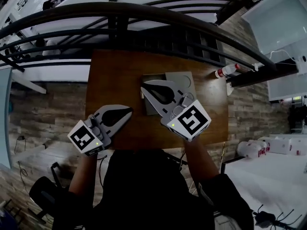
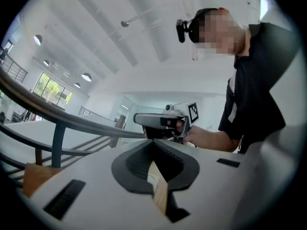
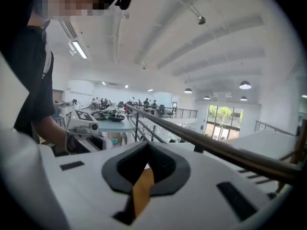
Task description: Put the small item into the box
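Observation:
In the head view a flat grey box (image 1: 181,80) lies on the brown table (image 1: 115,75), partly hidden under my right gripper (image 1: 143,87). That gripper is shut, its tips over the box's left edge, nothing seen between them. My left gripper (image 1: 130,110) is also shut and holds nothing, low over the table's front left. I cannot make out any small item. Both gripper views tilt upward at the ceiling. The left gripper view shows its own shut gripper (image 2: 153,142) and the right gripper (image 2: 165,120) beyond. The right gripper view shows its shut gripper (image 3: 146,145) and the left gripper (image 3: 81,126).
A small white bottle with a red cap (image 1: 226,71) lies at the table's far right corner. A dark curved railing (image 1: 158,13) runs beyond the table's far edge. Wood-pattern floor surrounds the table; a white table (image 1: 273,176) stands at the lower right.

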`<state>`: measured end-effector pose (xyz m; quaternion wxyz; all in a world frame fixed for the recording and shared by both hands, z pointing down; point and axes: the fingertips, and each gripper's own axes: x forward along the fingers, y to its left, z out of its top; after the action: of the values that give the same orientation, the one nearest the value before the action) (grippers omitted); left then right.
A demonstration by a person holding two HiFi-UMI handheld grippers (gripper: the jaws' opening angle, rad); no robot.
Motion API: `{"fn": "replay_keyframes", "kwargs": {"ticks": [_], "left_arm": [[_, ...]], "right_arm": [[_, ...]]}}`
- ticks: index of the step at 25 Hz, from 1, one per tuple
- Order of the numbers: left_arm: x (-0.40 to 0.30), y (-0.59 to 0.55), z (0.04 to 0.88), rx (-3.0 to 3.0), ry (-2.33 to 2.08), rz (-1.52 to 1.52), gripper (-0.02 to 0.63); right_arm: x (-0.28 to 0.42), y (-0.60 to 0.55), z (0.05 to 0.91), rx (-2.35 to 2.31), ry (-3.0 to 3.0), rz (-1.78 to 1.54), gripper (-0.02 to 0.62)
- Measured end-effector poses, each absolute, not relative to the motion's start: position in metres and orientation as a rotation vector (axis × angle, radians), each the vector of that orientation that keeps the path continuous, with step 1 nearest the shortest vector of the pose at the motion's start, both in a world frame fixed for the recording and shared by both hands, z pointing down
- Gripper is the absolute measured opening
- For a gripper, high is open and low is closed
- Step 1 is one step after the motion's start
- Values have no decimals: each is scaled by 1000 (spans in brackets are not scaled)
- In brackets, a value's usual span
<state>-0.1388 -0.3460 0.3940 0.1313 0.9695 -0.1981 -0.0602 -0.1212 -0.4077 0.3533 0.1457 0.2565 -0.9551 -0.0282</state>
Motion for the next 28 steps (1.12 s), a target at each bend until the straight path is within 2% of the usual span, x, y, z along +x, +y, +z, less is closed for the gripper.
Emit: {"fn": "replay_keyframes", "kwargs": {"ticks": [9,19,28], "left_arm": [[-106,-282,337,2940,-667,-133,15],[-45,-190,343,2943,-651,-76,15],[-18,-127,360,2903,-655,-33,15]], "right_arm": [[-41,-308,274,800,-2925,-266,11],[62,-194,275,802,-3014,-270,11],[109,-121,298,800,-3124,-139,11]]}}
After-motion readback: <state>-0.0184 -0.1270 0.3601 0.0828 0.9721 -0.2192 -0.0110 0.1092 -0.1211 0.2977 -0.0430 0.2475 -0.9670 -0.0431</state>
